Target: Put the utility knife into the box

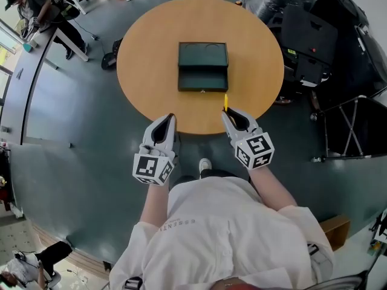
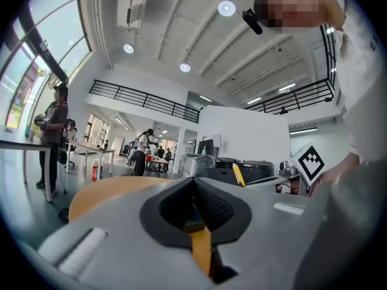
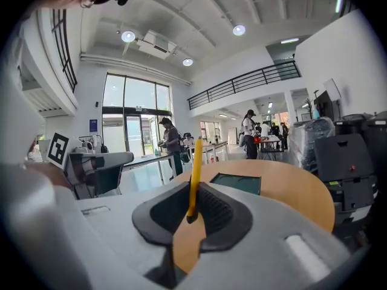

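Observation:
A dark green box (image 1: 202,65) lies open in the middle of the round wooden table (image 1: 145,41); in the right gripper view the box (image 3: 236,183) is ahead and slightly right. My right gripper (image 1: 232,116) hovers over the table's near edge, shut on a slim yellow utility knife (image 1: 226,101) that sticks out past the fingertips toward the box. In the right gripper view the knife (image 3: 195,162) stands upright between the pads of that gripper (image 3: 193,192). My left gripper (image 1: 166,122) is at the near edge too, jaws together and empty (image 2: 193,183). From the left gripper view the knife (image 2: 239,175) shows at the right.
Black cases and wrapped equipment (image 1: 302,23) crowd the floor right of the table, with a folding stand (image 1: 347,122) nearer. A person (image 1: 42,11) stands at a desk at the far left. Grey floor surrounds the table.

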Motion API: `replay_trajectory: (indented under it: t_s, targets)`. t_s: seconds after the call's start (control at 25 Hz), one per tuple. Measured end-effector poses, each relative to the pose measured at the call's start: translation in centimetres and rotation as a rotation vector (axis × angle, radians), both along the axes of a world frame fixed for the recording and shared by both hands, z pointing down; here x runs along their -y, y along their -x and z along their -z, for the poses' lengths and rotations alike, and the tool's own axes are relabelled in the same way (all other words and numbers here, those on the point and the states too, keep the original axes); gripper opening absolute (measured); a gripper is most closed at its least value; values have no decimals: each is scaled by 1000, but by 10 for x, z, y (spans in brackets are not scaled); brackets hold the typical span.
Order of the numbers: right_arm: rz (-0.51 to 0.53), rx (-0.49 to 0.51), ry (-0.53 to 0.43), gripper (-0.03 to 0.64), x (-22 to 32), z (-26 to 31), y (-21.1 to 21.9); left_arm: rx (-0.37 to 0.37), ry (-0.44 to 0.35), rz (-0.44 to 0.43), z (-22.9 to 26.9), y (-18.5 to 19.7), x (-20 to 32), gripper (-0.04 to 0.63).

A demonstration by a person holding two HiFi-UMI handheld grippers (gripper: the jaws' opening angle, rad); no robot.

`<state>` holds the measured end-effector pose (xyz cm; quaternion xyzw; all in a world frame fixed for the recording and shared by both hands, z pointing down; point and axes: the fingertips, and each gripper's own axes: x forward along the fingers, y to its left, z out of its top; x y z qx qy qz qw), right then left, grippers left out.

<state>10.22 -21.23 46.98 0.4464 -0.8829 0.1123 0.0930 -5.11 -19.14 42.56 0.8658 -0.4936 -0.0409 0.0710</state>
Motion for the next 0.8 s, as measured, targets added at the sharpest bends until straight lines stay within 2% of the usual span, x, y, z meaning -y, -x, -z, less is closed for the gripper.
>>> replay_trajectory:
  t_s: [0.32, 0.6, 0.8]
  targets:
    - [26, -13, 71, 38, 46, -27, -6, 17, 48, 10, -14, -10, 42, 15]
    - [36, -56, 124, 38, 89, -50, 6, 3, 79, -11, -25, -5, 90, 15]
    - [78, -158, 157, 38, 131, -81, 21, -9, 97, -29, -35, 2, 141, 15]
